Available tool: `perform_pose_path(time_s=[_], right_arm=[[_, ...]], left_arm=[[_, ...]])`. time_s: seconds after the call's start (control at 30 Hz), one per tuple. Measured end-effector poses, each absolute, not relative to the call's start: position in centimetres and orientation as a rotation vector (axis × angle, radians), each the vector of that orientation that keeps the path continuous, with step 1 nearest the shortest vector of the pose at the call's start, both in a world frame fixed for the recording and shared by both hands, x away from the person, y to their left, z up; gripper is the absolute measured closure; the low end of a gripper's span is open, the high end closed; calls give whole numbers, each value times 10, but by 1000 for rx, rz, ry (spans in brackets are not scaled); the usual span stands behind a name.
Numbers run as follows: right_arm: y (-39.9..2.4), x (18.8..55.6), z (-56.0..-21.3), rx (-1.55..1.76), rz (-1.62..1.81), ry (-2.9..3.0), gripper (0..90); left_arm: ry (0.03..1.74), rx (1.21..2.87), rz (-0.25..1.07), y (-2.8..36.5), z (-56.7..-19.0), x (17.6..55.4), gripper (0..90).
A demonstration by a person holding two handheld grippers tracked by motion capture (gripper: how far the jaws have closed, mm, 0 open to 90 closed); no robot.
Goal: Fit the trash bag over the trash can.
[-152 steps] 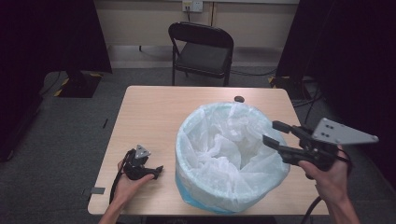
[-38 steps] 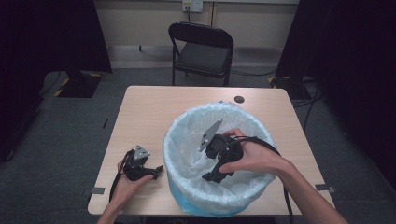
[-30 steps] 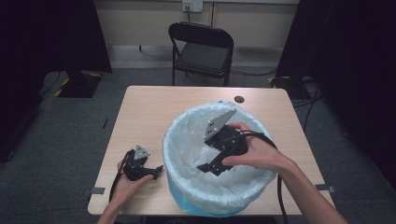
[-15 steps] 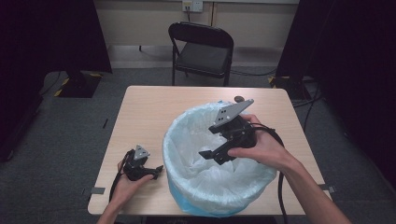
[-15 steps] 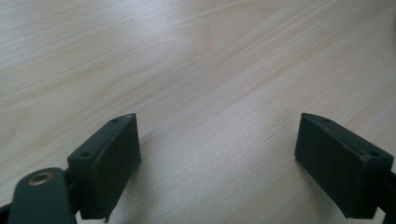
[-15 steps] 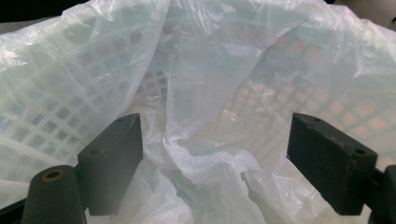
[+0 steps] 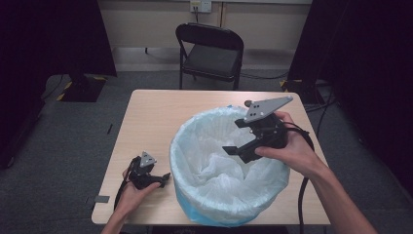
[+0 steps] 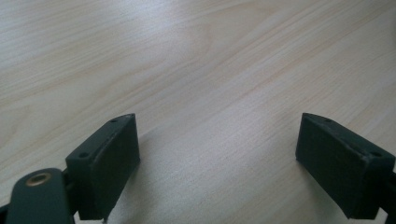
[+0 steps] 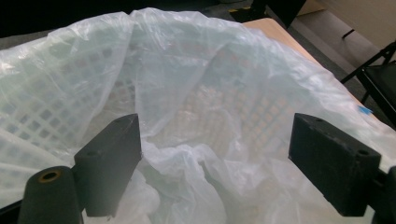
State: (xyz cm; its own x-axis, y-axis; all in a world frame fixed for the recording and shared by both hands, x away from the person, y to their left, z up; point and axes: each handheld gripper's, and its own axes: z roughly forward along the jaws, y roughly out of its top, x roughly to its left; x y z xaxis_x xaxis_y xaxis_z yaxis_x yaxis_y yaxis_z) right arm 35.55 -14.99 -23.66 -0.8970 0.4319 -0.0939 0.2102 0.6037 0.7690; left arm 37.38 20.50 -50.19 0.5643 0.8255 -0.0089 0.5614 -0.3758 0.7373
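Right hand-held gripper [image 7: 233, 148] hangs over the mouth of the lined basket, jaws spread wide and nothing between them, angled down toward the crumpled plastic inside. The thing being worked is the white bin liner [image 7: 219, 170], draped over the rim of a pale blue laundry-style basket [image 7: 195, 210] that sits at the near middle of the bench [image 7: 156, 117]; the liner's edge is folded over the rim all round, and its slack bottom lies bunched in the middle. By the look of it, the job is seating or smoothing that liner, and the open jaws sit above the loose folds ready to pinch or press them. Over on the left, the other hand-held gripper [image 7: 164, 177] rests low on the bench just beside the basket's wall, parked out of the way, likely to keep the mouth free. The left gripper view settles what the high view leaves small: its jaws stand wide apart over bare wood grain [image 8: 210, 70], holding nothing. The right gripper view adds the basket's lattice wall [image 9: 243, 116] showing through the thin film, plus a folding chair [image 9: 380, 79] beyond the far edge.
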Motion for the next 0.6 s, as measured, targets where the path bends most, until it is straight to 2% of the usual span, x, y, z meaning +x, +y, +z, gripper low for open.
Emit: perform_pose_path(time_s=[0.6], right_arm=[[-222, 353, -249, 743, 1261, 2359, 158]], left_arm=[[1106, 2087, 476, 205, -502, 374, 128]])
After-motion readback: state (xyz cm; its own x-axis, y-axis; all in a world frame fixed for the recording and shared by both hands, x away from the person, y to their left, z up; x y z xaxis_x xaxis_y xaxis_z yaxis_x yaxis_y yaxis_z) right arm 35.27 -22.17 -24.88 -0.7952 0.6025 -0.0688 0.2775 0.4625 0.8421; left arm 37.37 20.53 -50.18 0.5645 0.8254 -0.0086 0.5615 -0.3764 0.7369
